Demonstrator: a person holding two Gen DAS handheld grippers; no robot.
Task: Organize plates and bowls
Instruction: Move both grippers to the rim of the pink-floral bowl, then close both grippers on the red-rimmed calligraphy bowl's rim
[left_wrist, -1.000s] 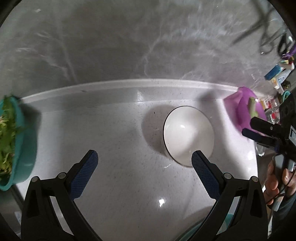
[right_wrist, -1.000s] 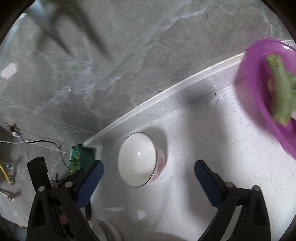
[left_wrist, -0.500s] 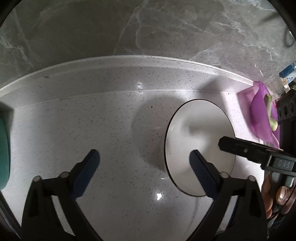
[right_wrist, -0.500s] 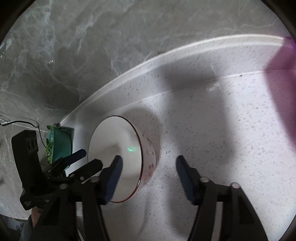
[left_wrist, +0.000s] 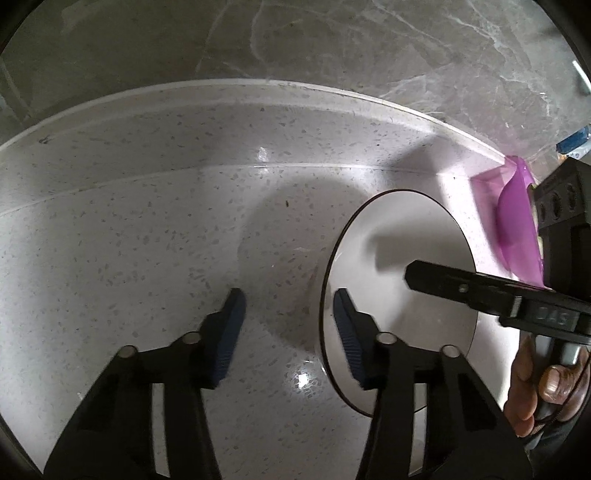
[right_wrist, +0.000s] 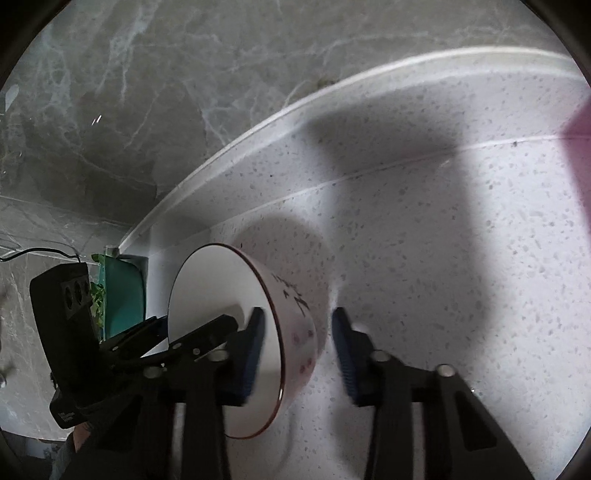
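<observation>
While both pairs of jaws are closing, each gripper straddles the rim of one white ceramic bowl (left_wrist: 399, 258) standing on a pale speckled countertop (left_wrist: 147, 240) near its raised back edge. Left gripper (left_wrist: 286, 325): one blue pad inside the bowl, the other outside over the countertop; the wall lies between the jaws, which stand apart and do not yet press on it. Right gripper (right_wrist: 297, 347): one pad inside the bowl, the other outside its red-patterned wall; a gap shows on the outer side, so the jaws are apart around the rim. Seen from the left wrist, the right gripper reaches over the bowl from the right, a hand (left_wrist: 539, 391) on its handle. Purple dish (left_wrist: 517, 229): just beyond the bowl, on the right. Teal container (right_wrist: 123, 291): behind the left gripper. Grey marble wall (right_wrist: 147, 92): backs the countertop.
</observation>
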